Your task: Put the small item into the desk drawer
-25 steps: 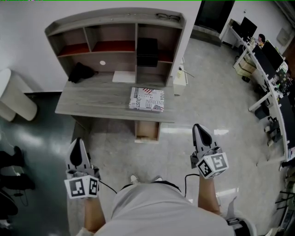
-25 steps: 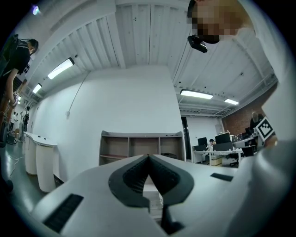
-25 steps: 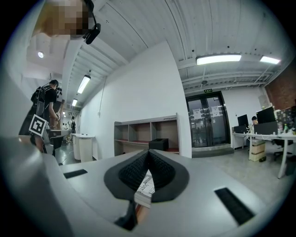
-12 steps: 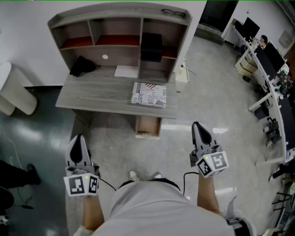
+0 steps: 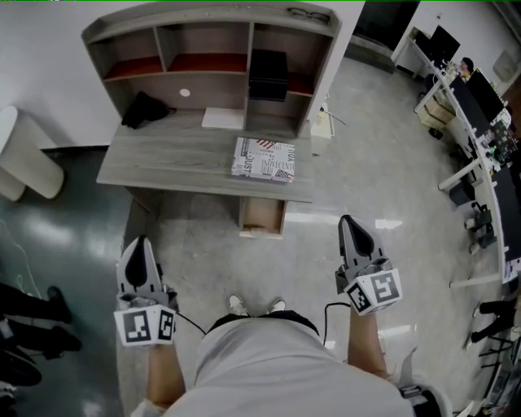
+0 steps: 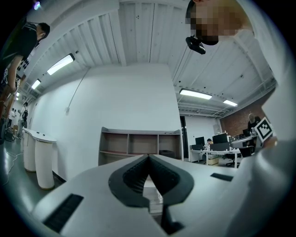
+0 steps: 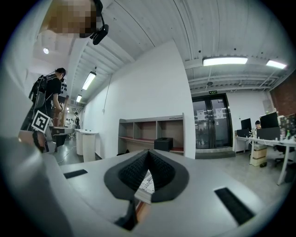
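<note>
I am at the approach step; nothing of the task itself is done yet. I stand on the floor well apart from the desk (image 5: 163,169), with both tools held low in front of me. The left gripper (image 5: 139,248) has its jaws pressed together with nothing between them. The right gripper (image 5: 355,229) is the same, closed and empty. The printed book (image 5: 263,159) that shows through its gap only lies far behind, on the desk top.

The drawer (image 5: 262,217) hangs under the front edge of the desk, below the book, and it looks already pulled out a little. Whether there is room enough to drop something in, I cannot say from here.

Which thing is the small item, I cannot tell for sure. There are 3 candidates: a dark bundle (image 5: 142,109) at the back left of the desk, a white sheet (image 5: 221,119) near the middle, and what seems a pair of glasses (image 5: 308,14) on top of the shelf unit (image 5: 203,32). All are far from both grippers.

I think the next move is to walk closer until the desk is in reach, then open 1 gripper and bring it over the chosen item. The other gripper may be needed to pull the drawer further out.
</note>
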Demonstrator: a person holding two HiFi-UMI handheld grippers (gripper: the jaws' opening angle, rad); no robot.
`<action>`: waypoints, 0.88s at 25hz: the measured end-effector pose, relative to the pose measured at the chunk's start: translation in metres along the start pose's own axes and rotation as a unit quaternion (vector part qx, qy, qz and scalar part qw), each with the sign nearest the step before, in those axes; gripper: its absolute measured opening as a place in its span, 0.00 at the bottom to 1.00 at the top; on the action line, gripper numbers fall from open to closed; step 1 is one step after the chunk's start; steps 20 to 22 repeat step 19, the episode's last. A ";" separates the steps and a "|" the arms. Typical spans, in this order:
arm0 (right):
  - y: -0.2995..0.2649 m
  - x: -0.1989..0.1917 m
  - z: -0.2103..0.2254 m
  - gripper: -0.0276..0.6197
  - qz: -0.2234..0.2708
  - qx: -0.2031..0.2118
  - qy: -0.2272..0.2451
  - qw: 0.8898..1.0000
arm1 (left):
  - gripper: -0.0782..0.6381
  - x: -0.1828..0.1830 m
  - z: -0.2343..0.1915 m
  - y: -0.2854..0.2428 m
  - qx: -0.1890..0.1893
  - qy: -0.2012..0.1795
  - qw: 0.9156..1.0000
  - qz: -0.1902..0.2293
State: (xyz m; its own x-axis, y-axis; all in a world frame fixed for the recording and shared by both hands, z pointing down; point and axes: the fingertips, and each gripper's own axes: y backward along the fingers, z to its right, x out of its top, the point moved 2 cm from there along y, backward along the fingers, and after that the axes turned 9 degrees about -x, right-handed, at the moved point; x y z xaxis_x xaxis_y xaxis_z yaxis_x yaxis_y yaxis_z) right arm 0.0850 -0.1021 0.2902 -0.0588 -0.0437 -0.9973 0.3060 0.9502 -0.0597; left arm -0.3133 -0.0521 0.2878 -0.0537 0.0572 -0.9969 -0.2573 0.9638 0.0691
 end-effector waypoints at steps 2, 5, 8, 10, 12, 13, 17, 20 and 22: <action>0.001 -0.002 -0.003 0.08 -0.001 0.001 0.000 1.000 | 0.13 -0.003 0.000 0.002 0.000 0.002 1.000 -0.001; 0.004 -0.003 -0.004 0.08 -0.002 0.003 0.000 1.000 | 0.13 -0.004 0.002 0.003 -0.002 0.003 1.000 -0.001; 0.006 -0.003 -0.002 0.08 -0.003 0.002 0.001 1.000 | 0.13 -0.005 0.006 0.003 -0.005 0.004 1.000 -0.001; 0.009 -0.003 -0.002 0.08 -0.002 0.001 0.001 1.000 | 0.13 -0.005 0.008 0.004 -0.007 0.004 1.000 0.000; 0.011 -0.003 -0.002 0.08 -0.002 0.001 0.002 1.000 | 0.13 -0.005 0.009 0.004 -0.009 0.006 1.000 0.000; 0.011 -0.003 -0.003 0.08 -0.002 0.000 0.002 1.000 | 0.13 -0.006 0.010 0.003 -0.011 0.006 1.000 0.000; 0.014 -0.005 -0.002 0.08 -0.003 -0.002 0.002 1.000 | 0.13 -0.008 0.012 0.001 -0.016 0.008 1.000 -0.001; 0.016 -0.006 -0.001 0.08 -0.004 -0.002 0.002 1.000 | 0.13 -0.009 0.014 0.002 -0.017 0.011 1.000 -0.002; 0.016 -0.006 -0.001 0.08 -0.004 -0.002 0.002 1.000 | 0.13 -0.009 0.014 0.002 -0.017 0.011 1.000 -0.002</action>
